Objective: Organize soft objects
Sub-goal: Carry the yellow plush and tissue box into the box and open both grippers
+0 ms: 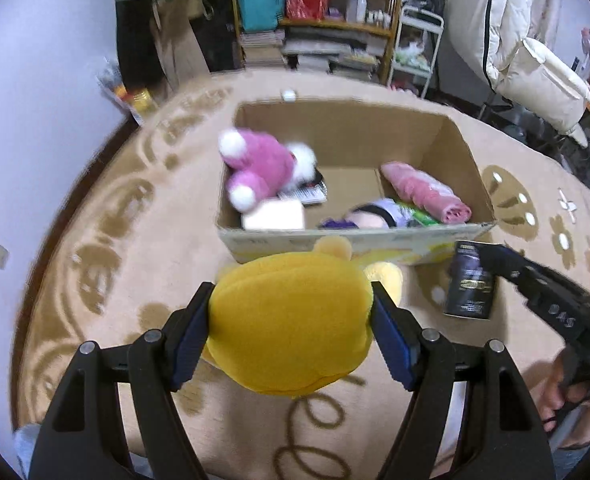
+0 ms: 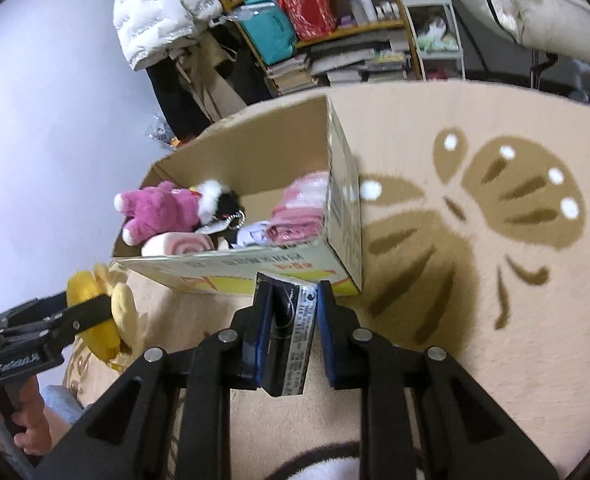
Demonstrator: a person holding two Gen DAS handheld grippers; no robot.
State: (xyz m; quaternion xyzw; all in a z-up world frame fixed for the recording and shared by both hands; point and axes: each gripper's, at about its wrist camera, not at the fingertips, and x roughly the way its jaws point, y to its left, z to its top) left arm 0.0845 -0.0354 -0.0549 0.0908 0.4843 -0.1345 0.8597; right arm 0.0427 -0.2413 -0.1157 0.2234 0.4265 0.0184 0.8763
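The left gripper [image 1: 291, 320] clenches the yellow plush [image 1: 291, 328]; lift it over the cardboard box [image 1: 351, 240] rim at twelve o'clock. The right gripper [image 2: 291, 320] clasps a dark packet [image 2: 291, 344].

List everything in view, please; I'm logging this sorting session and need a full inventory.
yellow plush toy: 1, yellow, held above the rug before the box
black box: 1, black with printed label, between the right gripper's pads
cardboard box: 1, brown, open, on the rug
pink plush toy: 1, pink and white, inside box, left
rolled pink towel: 1, inside box, right
rug: 1, beige with brown pattern
bookshelf: 1, wooden, background
left gripper: 1, black, blue pads
right gripper: 1, black, blue pads
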